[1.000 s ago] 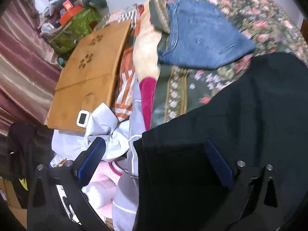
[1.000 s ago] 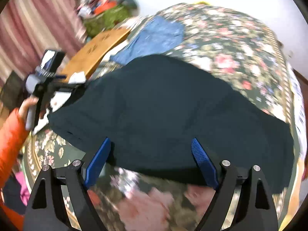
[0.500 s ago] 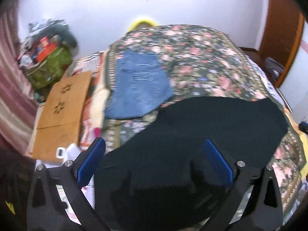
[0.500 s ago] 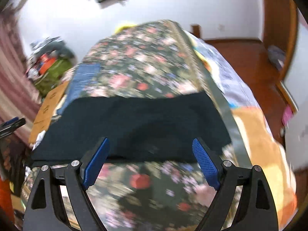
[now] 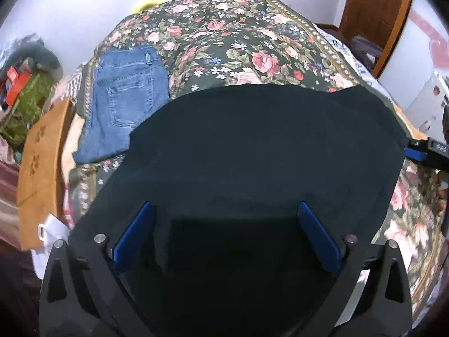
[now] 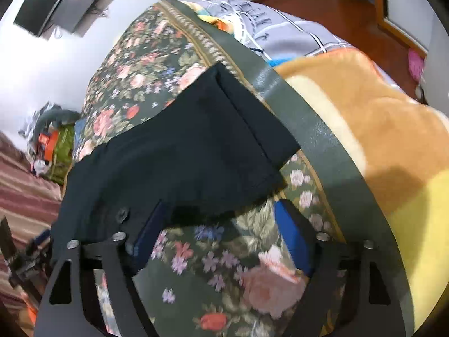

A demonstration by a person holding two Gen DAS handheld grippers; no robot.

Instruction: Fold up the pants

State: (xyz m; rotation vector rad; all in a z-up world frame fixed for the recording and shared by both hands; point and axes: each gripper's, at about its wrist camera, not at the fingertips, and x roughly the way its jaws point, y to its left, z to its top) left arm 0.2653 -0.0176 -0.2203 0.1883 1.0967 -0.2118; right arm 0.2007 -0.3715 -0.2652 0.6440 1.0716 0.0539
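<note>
Black pants [image 5: 252,146] lie spread across the floral bedspread [image 5: 238,36], reaching toward its right edge. The left gripper [image 5: 224,233] hangs over the near end of the pants, jaws spread wide with nothing between them. The right gripper [image 6: 221,230] sits at the hem end, jaws also parted; its left finger [image 6: 148,224] is tucked under the cloth edge. Folded jeans [image 5: 123,112] lie just beside the pants.
</note>
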